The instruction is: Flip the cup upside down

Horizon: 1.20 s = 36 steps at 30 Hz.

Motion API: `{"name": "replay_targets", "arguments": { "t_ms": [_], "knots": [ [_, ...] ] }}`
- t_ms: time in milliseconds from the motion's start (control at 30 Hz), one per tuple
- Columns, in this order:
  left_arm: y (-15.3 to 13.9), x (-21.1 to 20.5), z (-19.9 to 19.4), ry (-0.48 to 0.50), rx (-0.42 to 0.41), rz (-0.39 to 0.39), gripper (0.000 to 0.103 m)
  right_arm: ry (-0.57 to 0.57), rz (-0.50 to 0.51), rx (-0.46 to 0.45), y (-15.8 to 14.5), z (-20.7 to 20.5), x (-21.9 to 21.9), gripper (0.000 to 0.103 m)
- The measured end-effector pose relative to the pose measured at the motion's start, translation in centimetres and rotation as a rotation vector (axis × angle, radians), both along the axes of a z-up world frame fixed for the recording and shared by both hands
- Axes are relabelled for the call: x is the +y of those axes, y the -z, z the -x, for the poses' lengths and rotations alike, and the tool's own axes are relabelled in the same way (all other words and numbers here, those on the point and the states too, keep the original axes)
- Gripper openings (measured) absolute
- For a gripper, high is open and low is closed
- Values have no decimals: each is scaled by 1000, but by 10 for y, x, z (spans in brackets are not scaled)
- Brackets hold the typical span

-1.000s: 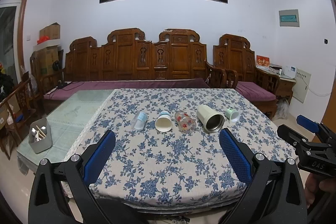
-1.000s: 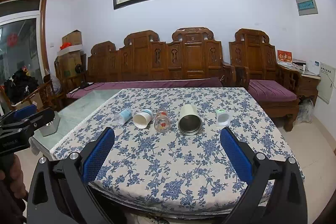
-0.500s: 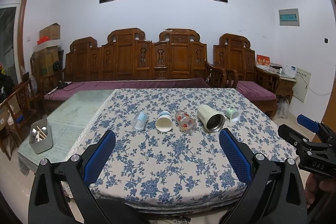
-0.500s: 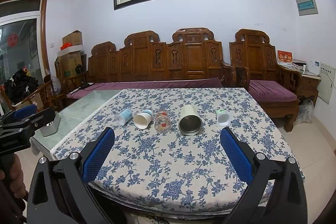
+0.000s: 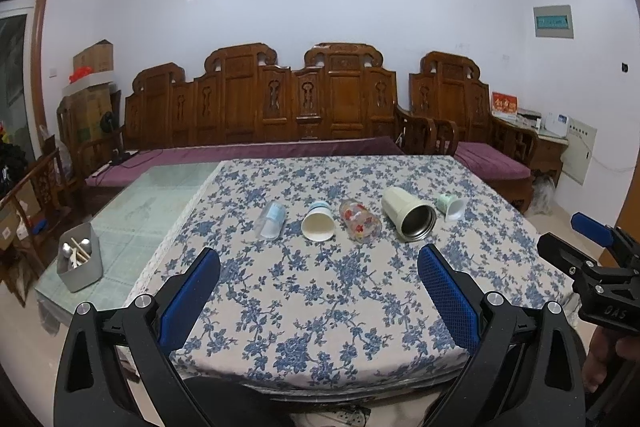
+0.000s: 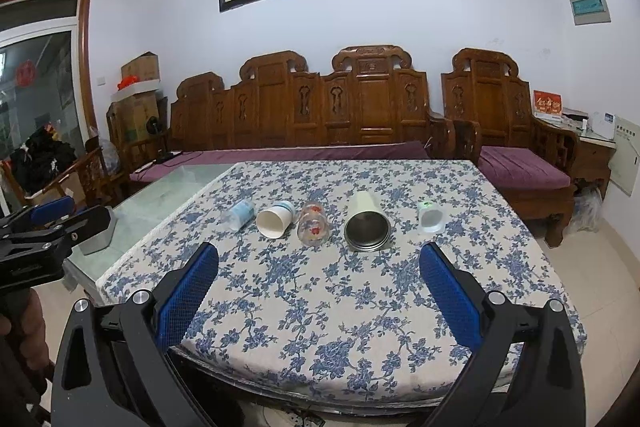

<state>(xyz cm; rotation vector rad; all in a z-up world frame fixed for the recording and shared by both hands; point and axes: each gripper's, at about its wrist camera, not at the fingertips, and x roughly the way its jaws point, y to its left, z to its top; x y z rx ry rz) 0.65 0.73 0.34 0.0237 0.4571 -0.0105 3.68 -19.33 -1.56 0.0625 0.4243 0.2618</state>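
Note:
Several cups lie on their sides in a row on the floral tablecloth point(image 5: 320, 291): a clear cup with a blue band point(image 5: 271, 221), a white paper cup point(image 5: 317, 221), a flowered glass point(image 5: 359, 219), a cream steel-lined tumbler point(image 5: 408, 213) and a small pale green cup point(image 5: 452, 207). The same row shows in the right wrist view: point(image 6: 239, 214), point(image 6: 274, 219), point(image 6: 313, 224), point(image 6: 367, 223), point(image 6: 429, 217). My left gripper point(image 5: 319, 293) is open and empty near the table's front edge. My right gripper point(image 6: 319, 291) is open and empty, also short of the cups.
A grey utensil box point(image 5: 79, 263) stands on the bare glass part of the table point(image 5: 148, 195) at left. Carved wooden benches point(image 5: 304, 107) with purple cushions line the far wall. The right gripper's body point(image 5: 592, 267) shows at the left view's right edge.
Both grippers have barely moved; the views are almost the same. The cups have not moved.

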Motion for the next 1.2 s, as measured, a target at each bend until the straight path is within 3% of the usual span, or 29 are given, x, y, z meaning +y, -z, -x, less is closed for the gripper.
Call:
{"name": "replay_targets", "arguments": {
  "t_ms": [400, 833, 1200],
  "knots": [
    [24, 19, -50, 7, 101, -48, 95, -69, -6, 82, 27, -51, 10, 101],
    [53, 55, -149, -14, 258, -18, 95, -125, 44, 196, 60, -143, 40, 101],
    [82, 93, -245, 23, 392, 27, 95, -192, 62, 298, 89, -205, 74, 101]
  ]
}}
